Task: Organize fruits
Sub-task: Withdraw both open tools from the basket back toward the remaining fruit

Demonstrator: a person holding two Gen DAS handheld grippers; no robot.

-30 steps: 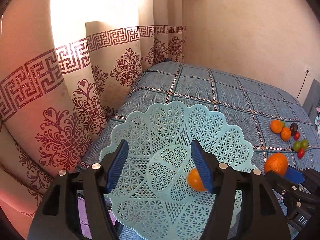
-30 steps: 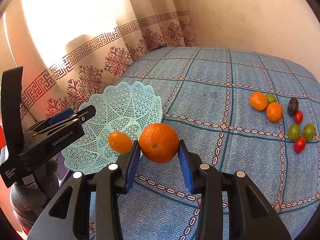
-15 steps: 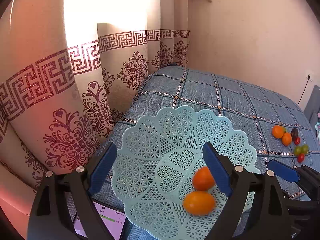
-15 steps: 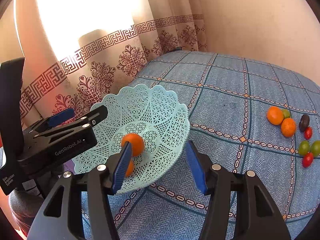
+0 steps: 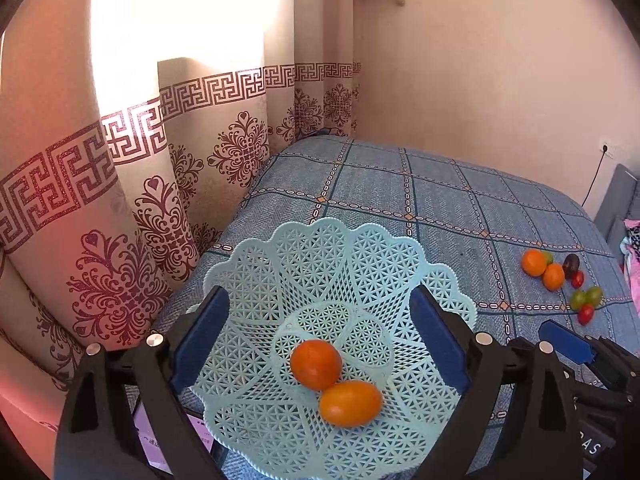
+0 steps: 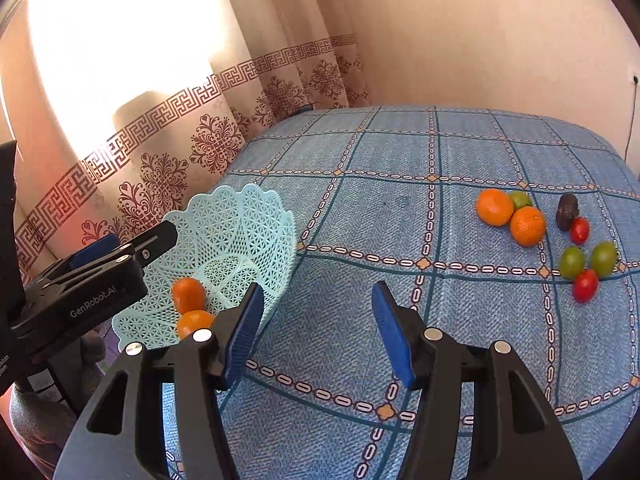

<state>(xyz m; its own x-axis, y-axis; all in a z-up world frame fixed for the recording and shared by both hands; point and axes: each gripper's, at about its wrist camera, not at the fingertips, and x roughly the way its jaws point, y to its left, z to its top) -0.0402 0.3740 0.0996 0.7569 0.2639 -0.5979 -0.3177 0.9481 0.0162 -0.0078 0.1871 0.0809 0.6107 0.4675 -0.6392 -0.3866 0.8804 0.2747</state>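
Observation:
A pale blue lattice basket (image 5: 320, 248) sits on the bed's left corner, holding a round orange (image 5: 316, 364) touching an oval orange (image 5: 350, 398). My left gripper (image 5: 320, 332) is open, its blue pads on either side of the basket's near part. From the right wrist view the basket (image 6: 240, 220) lies to the left, and my right gripper (image 6: 316, 320) is open and empty over the bedspread beside it. Loose fruit lies far right: two oranges (image 6: 495, 207), a lime (image 6: 520, 199), a dark avocado (image 6: 567, 210), green fruits (image 6: 572, 261) and red tomatoes (image 6: 585, 285).
A patterned curtain (image 5: 140, 200) hangs close along the bed's left edge, and a plain wall (image 5: 480, 80) stands behind. A phone (image 5: 160, 436) lies partly under the basket's near rim. The blue checked bedspread (image 6: 400, 220) stretches between the basket and the loose fruit.
My right gripper let go of the orange into the basket, opened and drew back to the right. The orange settled against the oval one. My left gripper pulled back a little.

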